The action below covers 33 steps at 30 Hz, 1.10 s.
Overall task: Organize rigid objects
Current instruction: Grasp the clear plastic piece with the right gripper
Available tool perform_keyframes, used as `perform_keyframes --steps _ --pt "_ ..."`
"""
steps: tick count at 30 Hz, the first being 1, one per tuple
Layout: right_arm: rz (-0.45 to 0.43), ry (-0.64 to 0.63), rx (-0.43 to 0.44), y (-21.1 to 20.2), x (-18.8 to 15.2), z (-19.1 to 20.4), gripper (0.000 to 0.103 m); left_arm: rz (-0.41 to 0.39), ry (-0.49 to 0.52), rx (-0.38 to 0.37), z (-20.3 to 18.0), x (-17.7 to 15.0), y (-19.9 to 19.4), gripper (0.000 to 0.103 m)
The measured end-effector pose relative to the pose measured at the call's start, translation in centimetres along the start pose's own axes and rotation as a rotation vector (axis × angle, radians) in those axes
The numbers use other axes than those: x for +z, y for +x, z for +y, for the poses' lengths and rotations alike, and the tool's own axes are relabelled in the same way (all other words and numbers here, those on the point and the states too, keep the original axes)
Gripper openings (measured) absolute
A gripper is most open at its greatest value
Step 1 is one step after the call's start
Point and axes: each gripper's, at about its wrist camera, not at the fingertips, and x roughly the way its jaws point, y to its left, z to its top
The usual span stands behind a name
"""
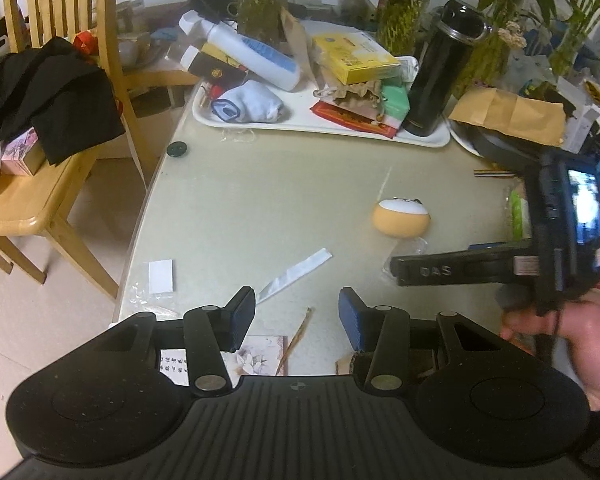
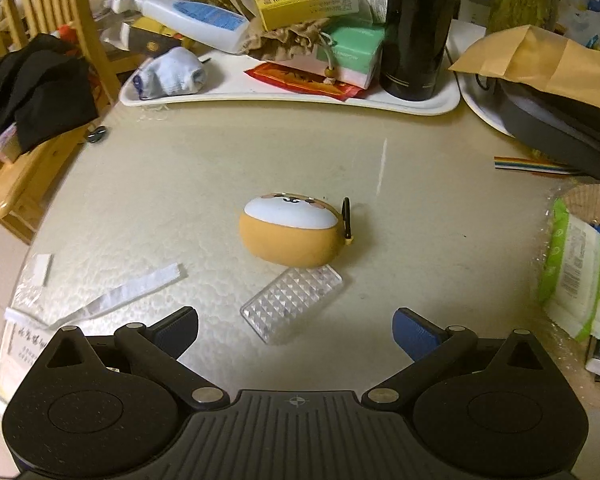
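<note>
both grippers, left (image 1: 296, 320) and right (image 2: 296, 332), gape empty near the orange pouch (image 2: 288, 236); clear case (image 2: 292, 304) half-hidden behind it.

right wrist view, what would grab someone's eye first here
The round orange and white case lies alone on the bare middle of the table, just beyond the open right gripper, with a clear faceted plastic piece at its near side. Behind it, a white tray is heaped with clutter, a tall black flask standing on its right end.
</note>
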Motion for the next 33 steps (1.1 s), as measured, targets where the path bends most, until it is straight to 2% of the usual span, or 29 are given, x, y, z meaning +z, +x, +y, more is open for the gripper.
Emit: perform_keyframes --steps 4,6,8,13,19,28,30,33 --pt "0.01 0.0 -0.039 1.6 0.1 0.7 0.102 0.012 0.003 -0.013 0.1 -0.1 0.2 0.046" --pt "0.018 0.012 -0.046 2.2 0.3 0.7 0.089 0.021 0.004 -0.02 0.1 -0.2 0.3 0.046" --pt "0.016 0.051 -0.046 2.4 0.7 0.3 0.089 0.026 0.004 -0.024 0.3 -0.3 0.4 0.046" --pt "0.024 0.052 -0.055 2.9 1.1 0.5 0.088 0.027 0.005 -0.036 0.3 -0.2 0.2 0.046" --pt "0.059 0.007 -0.059 3.7 1.6 1.7 0.08 0.033 0.004 -0.04 0.2 -0.1 0.4 0.046" --pt "0.087 -0.024 -0.089 4.3 1.7 1.3 0.054 0.051 0.008 -0.034 0.2 -0.2 0.7 0.046" --pt "0.091 -0.024 -0.086 4.1 1.6 0.9 0.041 0.048 0.011 -0.037 0.2 -0.2 0.7 0.046" --pt "0.097 -0.029 -0.074 3.9 1.4 0.3 0.037 0.049 0.011 -0.035 0.1 -0.2 0.8 0.046"
